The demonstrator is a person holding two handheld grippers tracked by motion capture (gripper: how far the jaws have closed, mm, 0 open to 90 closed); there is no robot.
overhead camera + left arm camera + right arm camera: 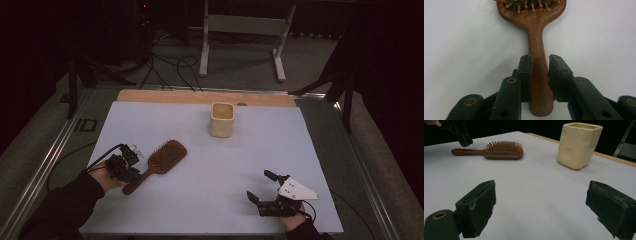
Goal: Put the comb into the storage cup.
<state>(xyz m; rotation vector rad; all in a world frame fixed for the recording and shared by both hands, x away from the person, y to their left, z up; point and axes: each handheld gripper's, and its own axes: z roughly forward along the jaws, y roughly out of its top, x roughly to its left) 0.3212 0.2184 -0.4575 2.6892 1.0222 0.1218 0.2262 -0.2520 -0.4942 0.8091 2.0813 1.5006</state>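
Between left gripper [540,72] jaws, hairbrush [536,37] handle

Bystanders: cup and table fittings.
Cream square cup [222,119] stands upright at upper centre on the white sheet [210,205]; wooden board edge [200,97] behind it; cables [170,67] and white frame legs [242,40] along the top.

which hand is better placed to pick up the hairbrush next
Left. The left gripper already straddles the hairbrush handle, jaws slightly apart on either side of it, so it likely only needs to close. The right gripper sits open near the table's front right, far from the brush.
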